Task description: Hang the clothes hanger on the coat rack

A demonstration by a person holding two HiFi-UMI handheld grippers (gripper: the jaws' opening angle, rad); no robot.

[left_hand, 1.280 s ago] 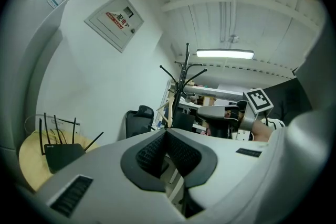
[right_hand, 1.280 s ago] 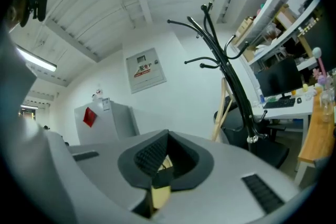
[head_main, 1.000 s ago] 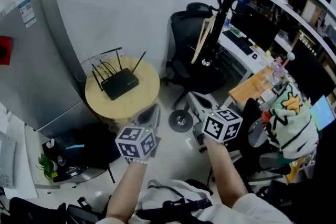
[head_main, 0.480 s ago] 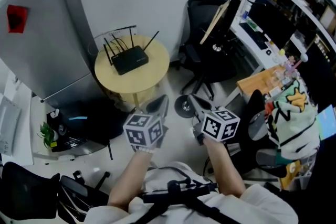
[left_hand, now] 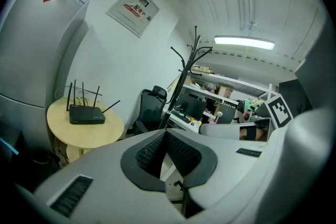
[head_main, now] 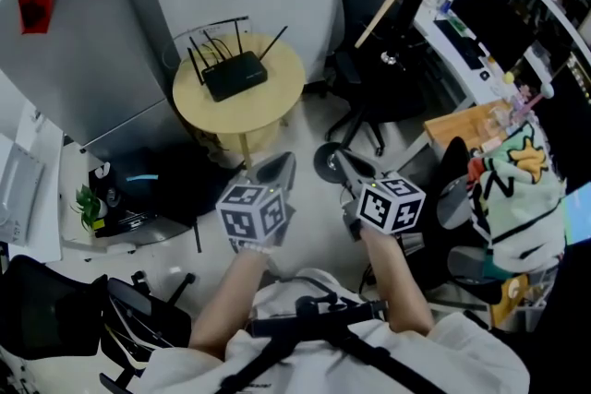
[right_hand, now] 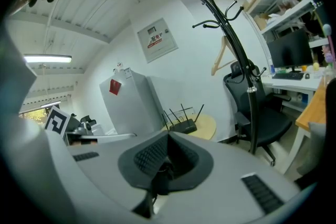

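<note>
All coat rack [right_hand: 251, 113] hooks: gripper views

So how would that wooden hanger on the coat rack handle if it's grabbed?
The wooden hanger looks rigid and probably light, since it is just thin bare bars. Hanging loosely from the coat rack, it would likely swing when nudged.

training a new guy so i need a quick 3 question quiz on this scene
1. True or false: the hanger already hangs on the rack.
2. What sits on the round table? A) router B) kettle C) laptop
3. Fill in: the left tongs and right tongs are both ____ and empty.
Key: 1 true; 2 A; 3 shut.
</note>
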